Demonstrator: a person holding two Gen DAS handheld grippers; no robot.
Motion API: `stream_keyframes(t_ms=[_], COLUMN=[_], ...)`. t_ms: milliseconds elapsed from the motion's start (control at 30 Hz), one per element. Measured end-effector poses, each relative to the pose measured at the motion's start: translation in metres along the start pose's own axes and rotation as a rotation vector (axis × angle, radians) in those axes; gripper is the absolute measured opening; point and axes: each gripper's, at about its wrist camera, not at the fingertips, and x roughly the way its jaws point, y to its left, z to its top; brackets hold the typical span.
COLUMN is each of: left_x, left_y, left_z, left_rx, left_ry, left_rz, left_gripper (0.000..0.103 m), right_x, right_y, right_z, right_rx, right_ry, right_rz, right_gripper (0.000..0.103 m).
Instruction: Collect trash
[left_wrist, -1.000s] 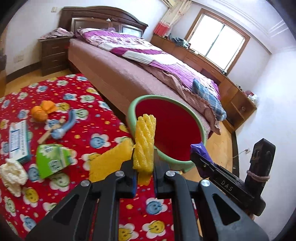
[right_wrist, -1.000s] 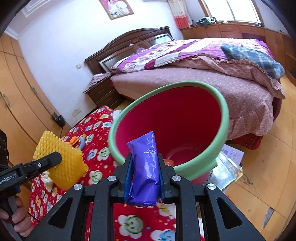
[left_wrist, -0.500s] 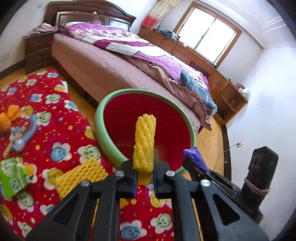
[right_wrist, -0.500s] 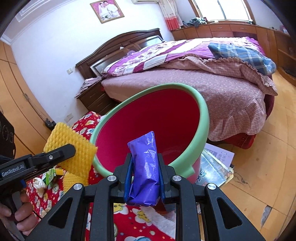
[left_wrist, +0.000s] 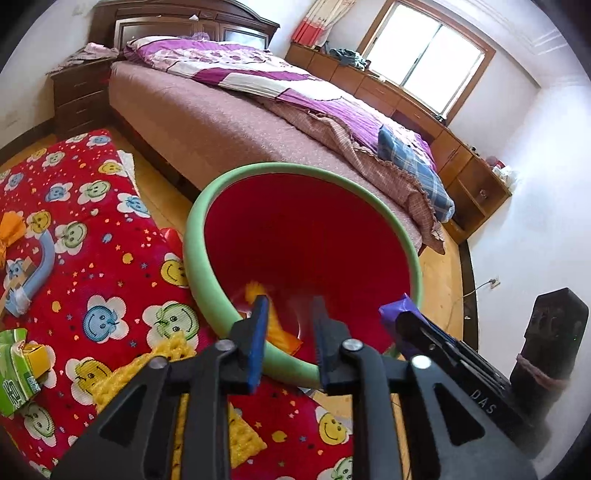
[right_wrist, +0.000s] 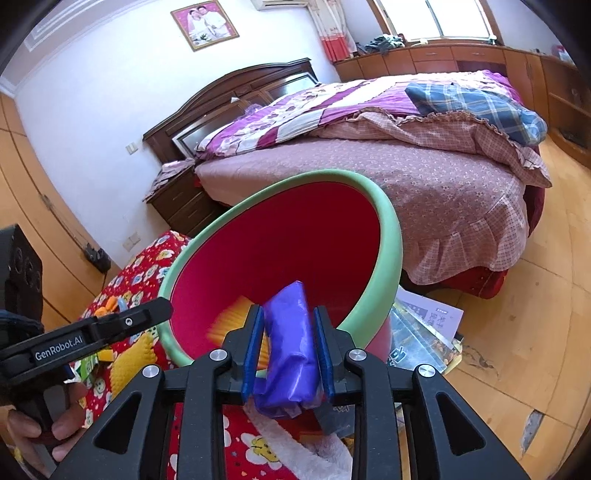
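A red bin with a green rim (left_wrist: 207, 221) (right_wrist: 391, 229) stands by the red smiley mat. My left gripper (left_wrist: 288, 306) is open and empty over the bin's near rim. A yellow foam piece (left_wrist: 258, 291) (right_wrist: 225, 321) is blurred inside the bin, falling. My right gripper (right_wrist: 286, 314) holds a purple wrapper (right_wrist: 288, 343) between its jaws, which look slightly parted, at the bin's rim; it also shows in the left wrist view (left_wrist: 399, 306).
On the mat (left_wrist: 110, 258) lie another yellow foam piece (left_wrist: 147, 369), a green carton (left_wrist: 14, 373), a blue object (left_wrist: 40, 262) and an orange scrap (left_wrist: 11, 232). A bed (left_wrist: 258, 122) stands behind the bin. Magazines (right_wrist: 417, 332) lie on the wood floor.
My left gripper opened and let go of the yellow foam piece, which drops into the bin. Both grippers moved closer to the bin. The right jaws loosened a little around the purple wrapper.
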Motion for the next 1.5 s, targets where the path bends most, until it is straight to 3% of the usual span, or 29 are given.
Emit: stream_keyframes(t_ms=[200, 333, 633, 800, 867, 933, 1500], left_x=[-0.004, -0.014, -0.04, -0.059, -0.065, -0.073, -0.15], left_y=[0.0, -0.002, 0.002, 0.013, 0.019, 0.027, 0.083], left_z=[0.0, -0.003, -0.012, -0.02, -0.022, -0.026, -0.052], left_rx=[0.003, 0.017, 0.004, -0.021, -0.032, -0.043, -0.077], left_ry=[-0.008, -0.025, -0.054, -0.073, -0.078, -0.079, -0.153], left_rz=[0.017, 0.039, 0.075, 0.13, 0.157, 0.181, 0.345], left_gripper=[0.03, 0.034, 0.037, 0.054, 0.056, 0.057, 0.059], right_x=[-0.002, -0.008, -0.019, -0.025, -0.026, -0.027, -0.037], right_y=[-0.001, 0.002, 0.008, 0.014, 0.018, 0.022, 0.067], right_z=[0.003, 0.004, 0.004, 0.001, -0.001, -0.005, -0.03], right_rx=[0.008, 0.001, 0.002, -0.011, -0.017, -0.017, -0.085], right_ry=[-0.015, -0.043, -0.053, -0.046, -0.04, -0.034, 0.007], right_rz=[0.019, 0.043, 0.044, 0.043, 0.036, 0.03, 0.056], right_gripper=[0.041, 0.057, 0.057, 0.057, 0.066, 0.071, 0.072])
